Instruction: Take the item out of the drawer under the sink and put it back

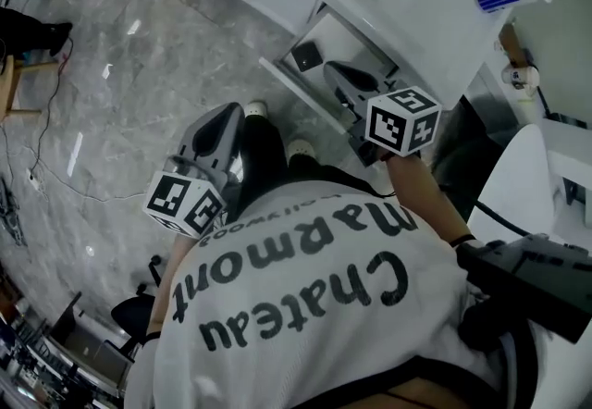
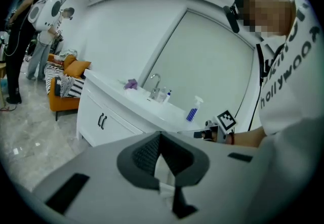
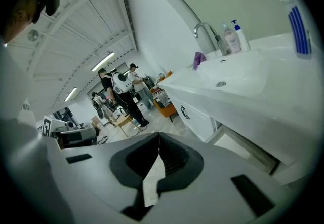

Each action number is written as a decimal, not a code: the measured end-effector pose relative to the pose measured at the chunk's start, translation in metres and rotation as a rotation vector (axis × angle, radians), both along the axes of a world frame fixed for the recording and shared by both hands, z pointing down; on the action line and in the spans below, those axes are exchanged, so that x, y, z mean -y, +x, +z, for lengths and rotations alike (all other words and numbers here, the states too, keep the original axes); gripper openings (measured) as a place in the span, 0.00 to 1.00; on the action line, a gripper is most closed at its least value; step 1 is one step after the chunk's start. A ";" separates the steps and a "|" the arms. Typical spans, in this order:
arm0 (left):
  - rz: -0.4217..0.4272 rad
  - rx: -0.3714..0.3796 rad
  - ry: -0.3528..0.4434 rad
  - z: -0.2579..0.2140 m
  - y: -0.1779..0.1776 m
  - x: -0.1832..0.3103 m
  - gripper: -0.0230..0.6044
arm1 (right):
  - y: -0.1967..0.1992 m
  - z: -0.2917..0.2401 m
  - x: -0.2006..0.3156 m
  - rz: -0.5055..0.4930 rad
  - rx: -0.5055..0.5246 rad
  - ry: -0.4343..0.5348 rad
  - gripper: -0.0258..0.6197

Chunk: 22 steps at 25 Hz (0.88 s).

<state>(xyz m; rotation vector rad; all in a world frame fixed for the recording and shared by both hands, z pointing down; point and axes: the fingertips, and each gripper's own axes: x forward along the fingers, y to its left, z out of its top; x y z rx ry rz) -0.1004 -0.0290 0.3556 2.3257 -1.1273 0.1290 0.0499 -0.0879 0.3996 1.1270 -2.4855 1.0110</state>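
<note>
Drawer [image 1: 282, 76] seen pulled open under white sink [image 3: 238, 78], small dark squarish item [image 1: 305, 55] laid inside, left gripper [image 2: 161, 137] and right gripper [image 3: 159, 139] closed tight, nothing held.

The room is lit brightly and evenly by strip lights [image 3: 104, 61] on the ceiling. Pale glare patches are thrown onto the glossy floor [image 1: 111, 74]. The open drawer [image 1: 296, 86] is shaded inside. Both gripper views are bowed by a wide-angle lens, ringed with black, and softened nearest the lens.
</note>
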 end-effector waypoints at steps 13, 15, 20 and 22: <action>0.122 0.024 -0.147 0.066 -0.024 0.046 0.05 | -0.014 0.089 0.042 0.082 -0.077 -0.091 0.06; 0.121 0.027 -0.163 0.074 -0.034 0.050 0.05 | -0.018 0.098 0.048 0.096 -0.082 -0.096 0.06; 0.135 0.045 -0.180 0.086 -0.044 0.055 0.05 | -0.016 0.112 0.060 0.123 -0.130 -0.074 0.06; 0.138 0.050 -0.182 0.089 -0.047 0.057 0.05 | -0.016 0.118 0.064 0.115 -0.156 -0.056 0.06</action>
